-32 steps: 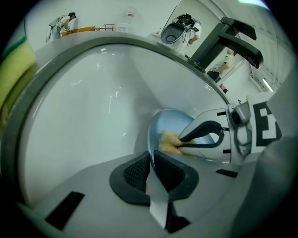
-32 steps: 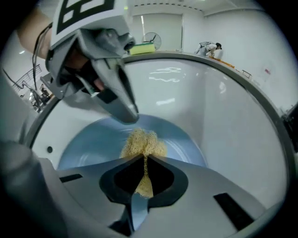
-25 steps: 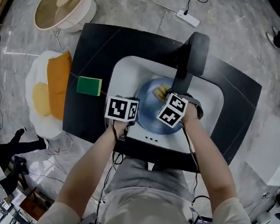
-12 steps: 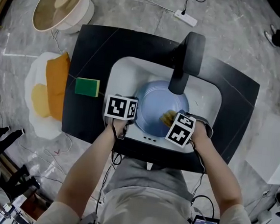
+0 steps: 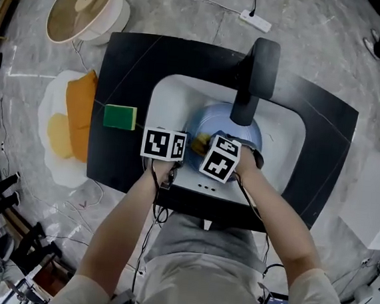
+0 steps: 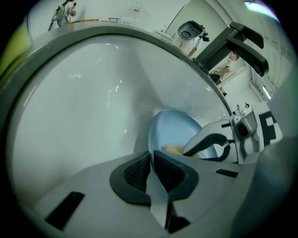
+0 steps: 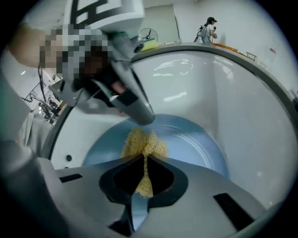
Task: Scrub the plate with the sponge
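Sponge [image 7: 141, 145]: soft, light; right gripper [image 7: 142, 163] is clenching its middle.
Plate [image 6: 173, 135]: stiff, probably slick; left gripper [image 6: 151, 157] is pinching its rim.

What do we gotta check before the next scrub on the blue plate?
1. Left gripper pinching the plate by its rim: ok.
2. Right gripper shut on the yellow sponge: ok.
3. Yellow sponge touching the plate: ok.
4. Plate inside the sink: ok.
5. Faucet out of the sponge's way: cannot tell; it hangs over the plate's far side.
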